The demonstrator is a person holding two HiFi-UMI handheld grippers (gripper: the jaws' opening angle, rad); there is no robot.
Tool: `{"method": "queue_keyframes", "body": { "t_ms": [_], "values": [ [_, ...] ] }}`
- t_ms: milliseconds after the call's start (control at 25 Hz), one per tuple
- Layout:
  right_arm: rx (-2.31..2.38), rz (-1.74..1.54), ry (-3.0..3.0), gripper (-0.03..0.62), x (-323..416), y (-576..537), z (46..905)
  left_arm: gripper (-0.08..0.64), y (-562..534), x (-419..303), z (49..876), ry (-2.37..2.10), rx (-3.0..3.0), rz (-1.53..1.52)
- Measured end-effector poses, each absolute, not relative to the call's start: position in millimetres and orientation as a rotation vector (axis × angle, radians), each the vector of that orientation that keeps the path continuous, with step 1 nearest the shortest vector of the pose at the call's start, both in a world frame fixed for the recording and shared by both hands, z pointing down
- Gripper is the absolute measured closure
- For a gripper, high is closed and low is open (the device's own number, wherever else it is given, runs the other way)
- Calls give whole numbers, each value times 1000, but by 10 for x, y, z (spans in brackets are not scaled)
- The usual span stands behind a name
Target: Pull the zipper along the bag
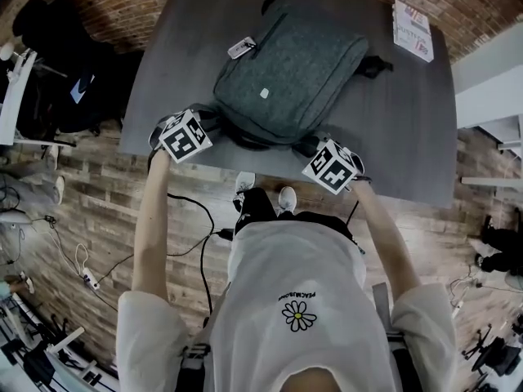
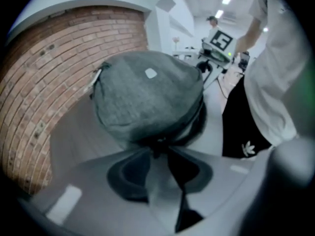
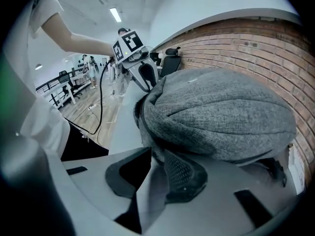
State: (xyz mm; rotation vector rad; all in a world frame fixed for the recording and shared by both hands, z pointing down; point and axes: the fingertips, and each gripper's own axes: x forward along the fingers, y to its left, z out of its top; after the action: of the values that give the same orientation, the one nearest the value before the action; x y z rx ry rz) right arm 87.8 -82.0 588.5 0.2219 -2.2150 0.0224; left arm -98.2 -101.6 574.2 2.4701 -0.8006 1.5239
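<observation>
Bag: we see a grey backpack (image 1: 290, 72) lying flat on a dark table (image 1: 409, 129). Its near end sits close to the table's near edge, between the two grippers.
Left gripper: the left gripper (image 1: 214, 122) is at the bag's near left corner, pointing steeply down. In its own view its jaws stand wide apart. A small dark bit of the bag's edge sits right at the tips, and we see no pad pressing on it.
Right gripper: the right gripper (image 1: 307, 144) is at the bag's near right corner. Its jaws are drawn most of the way in and pinch a fold of the grey cloth at the bag's edge.
Zip: a dark band (image 2: 198, 119) runs along the bag's lower edge in the left gripper view. We cannot pick out the slider.
Tag: a small pale tag (image 1: 242, 47) lies on the table, touching the bag's far left corner.
Box: a white printed box (image 1: 413, 29) sits at the table's far right corner, well apart from the bag.
Around: a brick wall (image 1: 114, 11) stands beyond the table. Cables (image 1: 192, 219) trail over the wooden floor (image 1: 98, 219).
</observation>
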Motion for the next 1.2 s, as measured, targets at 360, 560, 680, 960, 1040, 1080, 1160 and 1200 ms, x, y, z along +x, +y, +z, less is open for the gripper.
{"method": "queue_keyframes", "body": {
  "t_ms": [360,560,680,960,1040,1080,1160,1200],
  "values": [
    [210,26,-2213,526,878,-843,5919,480,-982,-958,5824,-757,2458,1326],
    [207,17,-2206,537,875,-855,5918,509,-974,-966,5818,-713,2428,1312],
    [206,22,-2208,541,884,-861,5929,486,-992,-937,5841,-732,2433,1326],
    [193,20,-2198,552,891,-897,5931,492,-1048,-870,5869,-694,2428,1275],
    [189,23,-2195,552,882,-898,5937,502,-1081,-836,5876,-660,2441,1215],
    [186,25,-2194,552,877,-896,5949,502,-1100,-815,5887,-646,2447,1173],
    [182,28,-2187,552,868,-890,5970,503,-1128,-792,5912,-623,2446,1111],
    [179,29,-2182,552,866,-885,5973,502,-1126,-796,5915,-613,2440,1100]
  ]
}}
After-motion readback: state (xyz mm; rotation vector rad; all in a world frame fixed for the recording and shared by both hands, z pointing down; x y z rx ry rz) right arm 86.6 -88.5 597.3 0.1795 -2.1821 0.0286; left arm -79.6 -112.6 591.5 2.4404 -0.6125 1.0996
